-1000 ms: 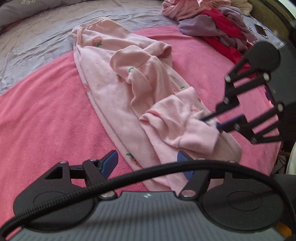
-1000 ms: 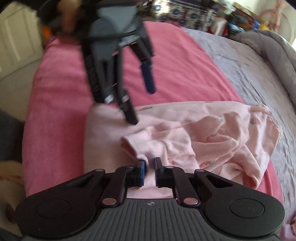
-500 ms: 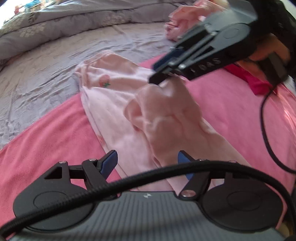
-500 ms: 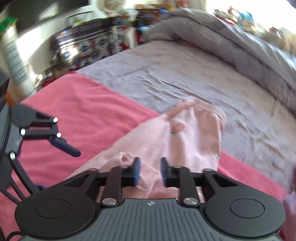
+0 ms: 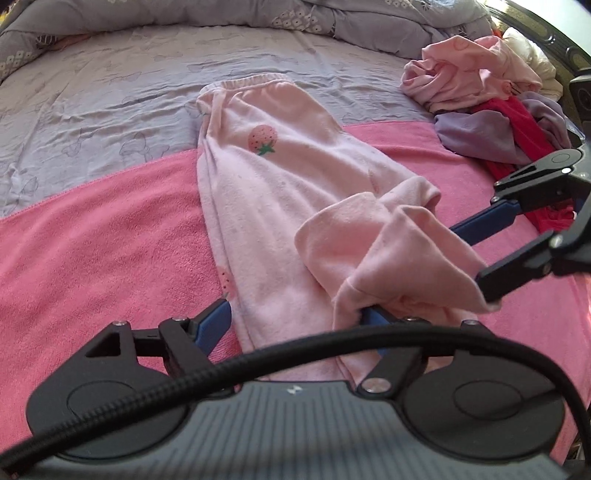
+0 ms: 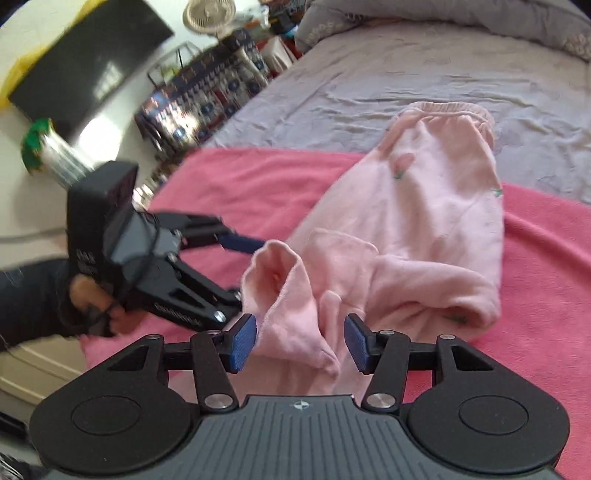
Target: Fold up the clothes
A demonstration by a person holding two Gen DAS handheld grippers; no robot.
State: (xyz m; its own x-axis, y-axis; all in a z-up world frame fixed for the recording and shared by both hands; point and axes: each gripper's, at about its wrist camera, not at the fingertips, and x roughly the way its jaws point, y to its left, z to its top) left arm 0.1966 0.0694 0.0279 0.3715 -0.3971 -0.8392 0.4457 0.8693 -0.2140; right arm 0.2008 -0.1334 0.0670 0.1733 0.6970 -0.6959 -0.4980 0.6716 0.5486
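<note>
Pale pink strawberry-print pants (image 5: 266, 184) lie lengthwise across the pink towel (image 5: 92, 240) and the lavender sheet, waistband far away. Their leg end (image 5: 388, 251) is folded back over the near part in a loose bunch. My left gripper (image 5: 293, 317) straddles the near part of the pants; its jaws are opening, and the right finger is hidden under the bunch. My right gripper (image 6: 300, 341) has the cuff (image 6: 288, 295) between its pads (image 6: 243, 343); its jaws are opening and the right pad stands clear of the cloth. Each gripper appears in the other view: right gripper (image 5: 469, 258), left gripper (image 6: 249, 269).
A pile of pink, lilac and red clothes (image 5: 480, 96) lies at the far right of the bed. A grey quilt (image 5: 258, 14) runs along the back. A hand in a dark sleeve (image 6: 85, 295) holds the left gripper near the bed's edge, beyond which stand a patterned box (image 6: 199, 99) and a fan (image 6: 208, 14).
My right gripper, shut on the cuff a second ago, has swung round over the pants with it and parted its jaws. The left gripper has moved in along the pants.
</note>
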